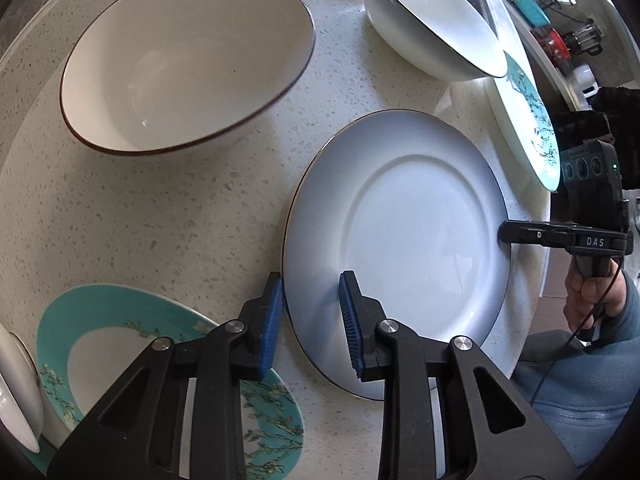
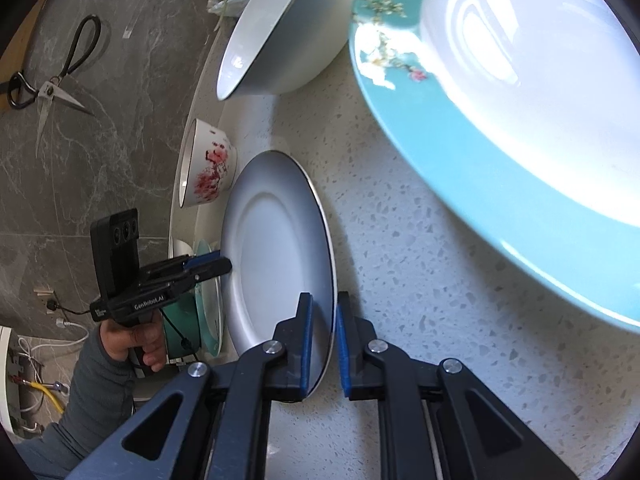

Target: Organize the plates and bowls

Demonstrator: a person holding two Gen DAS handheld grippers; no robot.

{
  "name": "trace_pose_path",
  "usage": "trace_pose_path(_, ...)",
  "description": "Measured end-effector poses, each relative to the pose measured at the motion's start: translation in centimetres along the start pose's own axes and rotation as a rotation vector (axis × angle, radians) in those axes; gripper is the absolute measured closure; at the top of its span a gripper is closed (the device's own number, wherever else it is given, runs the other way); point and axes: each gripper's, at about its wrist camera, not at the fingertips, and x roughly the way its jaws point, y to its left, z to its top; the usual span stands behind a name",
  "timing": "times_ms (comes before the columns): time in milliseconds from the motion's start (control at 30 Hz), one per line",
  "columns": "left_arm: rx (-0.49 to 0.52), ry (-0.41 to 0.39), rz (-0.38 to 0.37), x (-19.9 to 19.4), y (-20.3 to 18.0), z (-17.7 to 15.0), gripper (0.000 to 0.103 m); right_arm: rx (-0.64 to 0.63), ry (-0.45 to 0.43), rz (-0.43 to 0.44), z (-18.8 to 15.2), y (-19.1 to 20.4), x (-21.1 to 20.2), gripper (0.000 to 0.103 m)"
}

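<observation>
A large white plate (image 1: 416,236) with a dark rim lies on the speckled counter (image 1: 168,216). My left gripper (image 1: 310,320) is open, its blue pads straddling the plate's near-left rim. My right gripper (image 2: 322,344) straddles the opposite rim of the same plate (image 2: 276,248), with a narrow gap on each side of the rim; it also shows at the plate's right edge in the left wrist view (image 1: 508,236). A teal flowered plate (image 1: 120,360) lies at lower left, another teal plate (image 2: 520,120) at the right.
A large cream bowl (image 1: 188,60) with a brown rim sits at the back left, a white bowl (image 1: 432,20) at the back right. A small bowl with red blossoms (image 2: 208,164) stands on the counter's edge. Scissors (image 2: 52,76) lie on the dark floor.
</observation>
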Motion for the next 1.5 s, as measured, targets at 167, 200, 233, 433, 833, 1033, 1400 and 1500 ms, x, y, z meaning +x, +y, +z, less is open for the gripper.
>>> trace_pose_path(167,-0.023,-0.004,0.006,0.1,-0.2,0.1,0.078,0.018,0.011,0.011,-0.1,-0.2,0.1,0.089)
trace_pose_path(200,-0.025,-0.002,0.005,0.1,-0.1,0.1,0.078,0.022,0.012,0.013,-0.1,-0.3,0.1,0.089)
trace_pose_path(233,-0.026,-0.001,0.004,0.1,-0.2,0.1,0.078,0.024,0.011,0.011,-0.1,-0.3,0.1,0.089)
trace_pose_path(433,-0.029,-0.002,0.005,-0.1,-0.7,-0.1,0.078,0.025,0.010,0.002,0.0,-0.4,-0.5,0.089)
trace_pose_path(833,-0.068,-0.009,0.004,-2.2,-2.0,-2.4,0.078,0.040,0.033,0.010,0.2,-0.1,-1.9,0.088)
trace_pose_path(1033,-0.095,-0.044,0.006,-5.1,-3.6,-5.3,0.078,-0.004,0.059,-0.002,-0.3,1.6,-3.8,0.088)
trace_pose_path(1400,-0.317,-0.123,0.021,-8.0,-6.1,-15.7,0.078,-0.144,0.259,-0.031,-1.1,4.1,-1.7,0.086)
trace_pose_path(1500,-0.434,-0.151,0.006,-8.0,-5.9,-19.5,0.078,-0.195,0.331,-0.038,-1.1,4.9,0.0,0.086)
